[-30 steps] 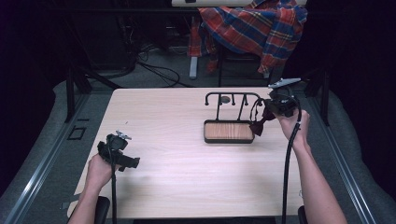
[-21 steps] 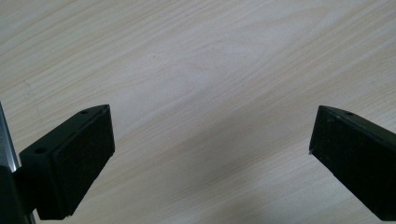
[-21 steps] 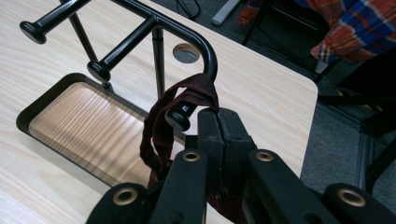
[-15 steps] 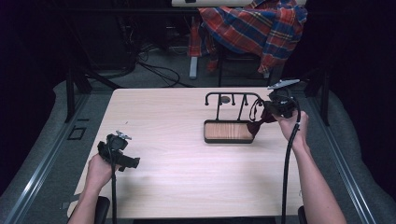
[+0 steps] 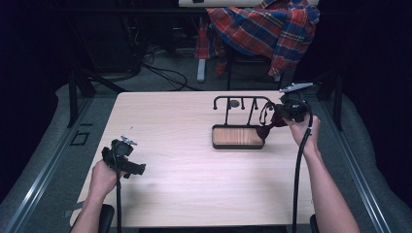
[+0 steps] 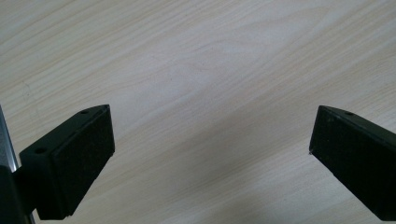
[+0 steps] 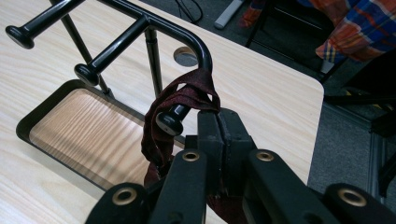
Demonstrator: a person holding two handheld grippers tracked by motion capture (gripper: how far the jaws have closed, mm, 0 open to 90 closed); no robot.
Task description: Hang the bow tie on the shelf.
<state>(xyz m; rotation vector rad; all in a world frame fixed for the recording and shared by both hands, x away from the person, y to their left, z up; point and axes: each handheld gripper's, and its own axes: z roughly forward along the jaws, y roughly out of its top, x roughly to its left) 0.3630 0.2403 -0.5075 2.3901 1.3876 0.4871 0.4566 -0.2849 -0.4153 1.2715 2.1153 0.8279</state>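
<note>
From the near edge of the bench (image 5: pixel 194 194), both forearms reach in over it. The left hand (image 5: pixel 103 175) rests well to the near left of the black rack (image 5: pixel 241 124), wrist low, holding the left gripper (image 5: pixel 127 162) tipped toward the wood. In the left gripper view its fingers (image 6: pixel 70 163) stand spread wide apart with bare wood grain between them and nothing held.

The right forearm runs up the right side of the bench, its cable hanging along it, and the right hand (image 5: pixel 303 132) sits just right of the rack, lifted above the surface. The right gripper (image 5: pixel 278 118) points leftward at the rack's right end, its grey plate on top. In the right gripper view its fingers (image 7: pixel 208 128) are pressed together, pinching a dark red strap (image 7: pixel 180 100). The strap loops over the rack's curved right end and round the nearest knobbed peg, then hangs down toward the rack's wooden tray (image 7: pixel 84 130), its lower end passing beneath the gripper.

The rack stands upright right of the bench's centre, its pegs sticking out toward the near side. Just behind it a round hole (image 5: pixel 234 103) opens in the bench top. Farther off, beyond the far edge, a plaid cloth (image 5: pixel 265 29) is draped over a chair.
</note>
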